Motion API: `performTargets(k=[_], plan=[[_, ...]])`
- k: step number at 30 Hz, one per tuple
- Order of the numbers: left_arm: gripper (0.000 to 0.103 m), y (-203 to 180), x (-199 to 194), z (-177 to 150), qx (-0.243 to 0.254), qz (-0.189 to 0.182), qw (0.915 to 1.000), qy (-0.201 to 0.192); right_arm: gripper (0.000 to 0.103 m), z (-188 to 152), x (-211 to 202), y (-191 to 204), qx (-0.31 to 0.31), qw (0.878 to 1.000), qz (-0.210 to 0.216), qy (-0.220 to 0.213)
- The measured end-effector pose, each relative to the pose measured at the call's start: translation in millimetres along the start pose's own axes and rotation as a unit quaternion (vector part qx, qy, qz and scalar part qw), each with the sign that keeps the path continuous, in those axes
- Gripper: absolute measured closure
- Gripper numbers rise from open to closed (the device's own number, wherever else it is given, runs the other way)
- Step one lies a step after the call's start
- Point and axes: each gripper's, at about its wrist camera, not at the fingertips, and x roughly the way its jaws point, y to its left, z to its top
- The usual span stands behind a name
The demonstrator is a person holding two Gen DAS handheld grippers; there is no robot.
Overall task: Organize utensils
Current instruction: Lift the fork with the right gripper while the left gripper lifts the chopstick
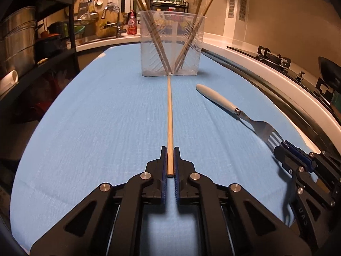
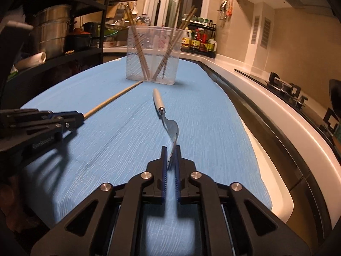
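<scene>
A single wooden chopstick (image 1: 169,115) lies along the blue cloth (image 1: 96,117), its far tip at the foot of a clear plastic holder (image 1: 172,42) that has several chopsticks leaning inside. My left gripper (image 1: 170,149) is shut on the chopstick's near end. A fork (image 1: 226,104) with a pale handle lies to the right. My right gripper (image 2: 170,148) is shut on the fork's tines (image 2: 173,132), with the handle (image 2: 158,99) pointing toward the holder (image 2: 154,53). In the right wrist view, the left gripper (image 2: 80,116) holds the chopstick (image 2: 113,100) at the left.
A black shelf (image 1: 32,42) with large metal pots stands left of the cloth. A white counter (image 1: 266,64) with a gas hob (image 1: 277,59) runs along the right. A sink, tap and bottles (image 1: 130,24) sit behind the holder.
</scene>
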Motion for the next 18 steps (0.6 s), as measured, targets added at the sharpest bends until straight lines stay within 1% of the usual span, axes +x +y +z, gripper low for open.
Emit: performTargets(k=[3,7,14,18], plan=[[0.097,10.4,-10.6,-8.7,-0.005,0.004,0.9999,-0.012,0.098,-1.5,-0.3,3.8,-0.003,1.0,0.003,-0.001],[0.097,16.6,-19.5,-16.2,-0.006,0.002,0.9998,-0.021,0.096,1.4,2.6,-2.4,0.028,1.0,0.01,0.006],[0.096,15.0,-15.5,-14.5,-0.005,0.005,0.9996,-0.027,0.096,5.1,7.7,-4.1,0.061,0.998,0.012,0.014],[0.096,14.1,-13.3,-13.3,-0.004,0.005,0.9996,-0.028,0.096,4.2,8.2,-3.5,0.065,0.998,0.004,0.015]])
